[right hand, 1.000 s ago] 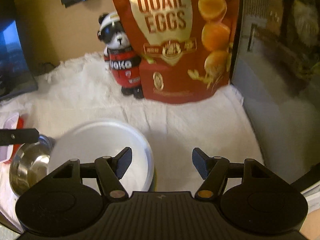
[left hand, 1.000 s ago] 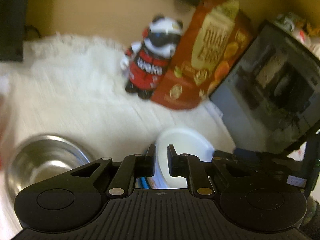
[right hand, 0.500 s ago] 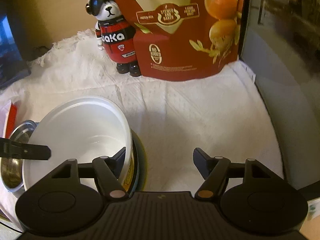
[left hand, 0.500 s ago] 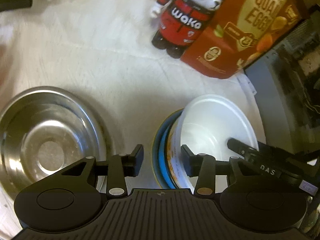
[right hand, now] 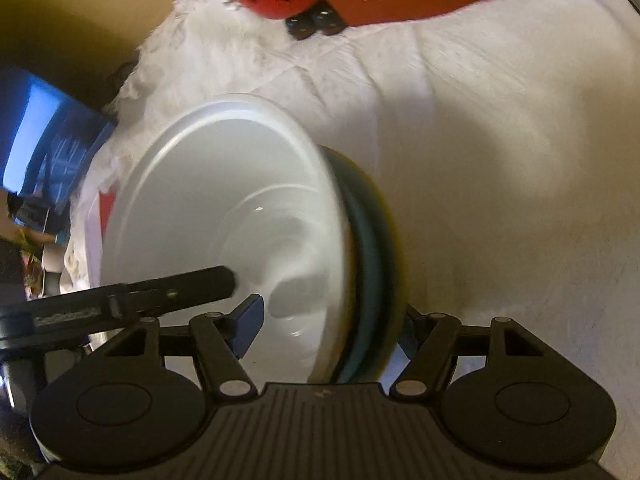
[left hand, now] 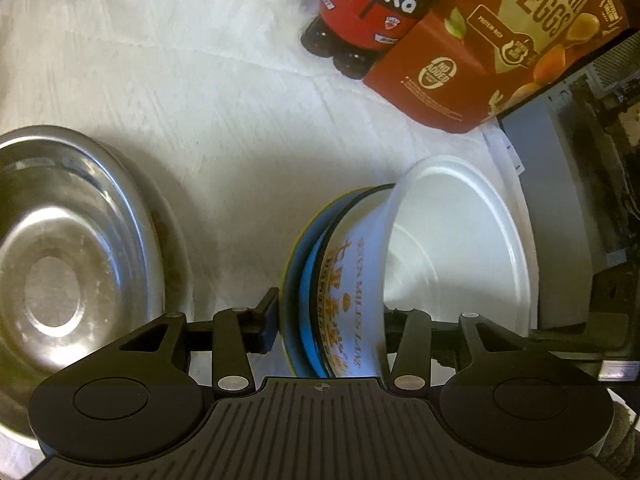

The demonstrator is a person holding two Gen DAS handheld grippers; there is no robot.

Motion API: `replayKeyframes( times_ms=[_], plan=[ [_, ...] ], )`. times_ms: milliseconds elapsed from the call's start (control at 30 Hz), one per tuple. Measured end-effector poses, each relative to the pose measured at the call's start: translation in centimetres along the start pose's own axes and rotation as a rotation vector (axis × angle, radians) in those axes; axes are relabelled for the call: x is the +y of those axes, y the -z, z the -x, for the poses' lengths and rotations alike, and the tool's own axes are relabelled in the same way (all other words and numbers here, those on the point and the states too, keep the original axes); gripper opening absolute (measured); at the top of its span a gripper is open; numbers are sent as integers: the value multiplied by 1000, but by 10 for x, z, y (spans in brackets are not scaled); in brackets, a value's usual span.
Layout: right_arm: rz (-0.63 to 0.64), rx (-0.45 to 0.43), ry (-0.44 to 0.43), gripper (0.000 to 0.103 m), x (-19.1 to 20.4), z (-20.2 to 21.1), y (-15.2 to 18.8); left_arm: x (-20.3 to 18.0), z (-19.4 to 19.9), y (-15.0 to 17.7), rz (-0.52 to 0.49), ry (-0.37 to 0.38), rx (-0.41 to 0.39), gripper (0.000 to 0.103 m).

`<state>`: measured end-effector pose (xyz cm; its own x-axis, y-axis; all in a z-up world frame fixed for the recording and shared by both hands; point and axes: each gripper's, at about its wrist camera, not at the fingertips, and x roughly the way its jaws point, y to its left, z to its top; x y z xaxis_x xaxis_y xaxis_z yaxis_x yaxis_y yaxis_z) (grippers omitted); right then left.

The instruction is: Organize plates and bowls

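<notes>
A white bowl (left hand: 452, 240) with orange print is nested in a blue bowl (left hand: 310, 280) and a yellow bowl (left hand: 290, 272) on the white cloth. The stack looks tilted in both views. My left gripper (left hand: 334, 320) straddles the stack's left wall, one finger outside the yellow rim and one inside the white bowl. Its jaws are opening and the pads do not press. My right gripper (right hand: 332, 326) straddles the opposite wall of the white bowl (right hand: 224, 208), open, with a gap at the inner pad. A steel bowl (left hand: 72, 260) lies to the left.
A panda figure in red (left hand: 368, 4) and a red quail-egg bag (left hand: 500, 48) stand at the back of the white cloth (left hand: 200, 80). A dark glass-fronted box (left hand: 580, 160) borders the right side. A blue-lit screen (right hand: 44, 140) sits beyond the cloth's left edge.
Both grippers have come down onto the bowl stack and tipped further downward. The left jaws went from shut to wide apart. Each gripper now has a wall of the stack between its fingers.
</notes>
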<state>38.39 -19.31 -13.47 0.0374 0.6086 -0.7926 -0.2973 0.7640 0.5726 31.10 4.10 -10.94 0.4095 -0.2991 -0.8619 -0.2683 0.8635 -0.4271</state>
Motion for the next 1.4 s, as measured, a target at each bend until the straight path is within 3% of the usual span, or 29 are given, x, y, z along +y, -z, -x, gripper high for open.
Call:
replayKeyframes(
  times_ms=[133,267,600,833,1000,1100,1233,1400],
  plan=[
    [19,10,11,69,2,1,1,2,-1,-4,34,3,16,47],
    [68,15,57,70,11,-1,4,-5,-1,-2,-11,-31,22,47],
    [90,89,43,70,24,-1,32,9,14,19,-36,-24,111,47],
    [91,50,89,69,30,5,37,18,23,23,-41,15,116,46],
    [162,-58,200,69,39,19,31,17,28,21,-52,16,90,46],
    [162,-63,206,68,36,18,28,17,28,22,-57,16,90,46],
    [172,-48,197,60,42,8,28,21,28,23,-49,26,92,46],
    [177,-52,190,60,41,7,30,21,29,22,-59,24,97,46]
  ],
)
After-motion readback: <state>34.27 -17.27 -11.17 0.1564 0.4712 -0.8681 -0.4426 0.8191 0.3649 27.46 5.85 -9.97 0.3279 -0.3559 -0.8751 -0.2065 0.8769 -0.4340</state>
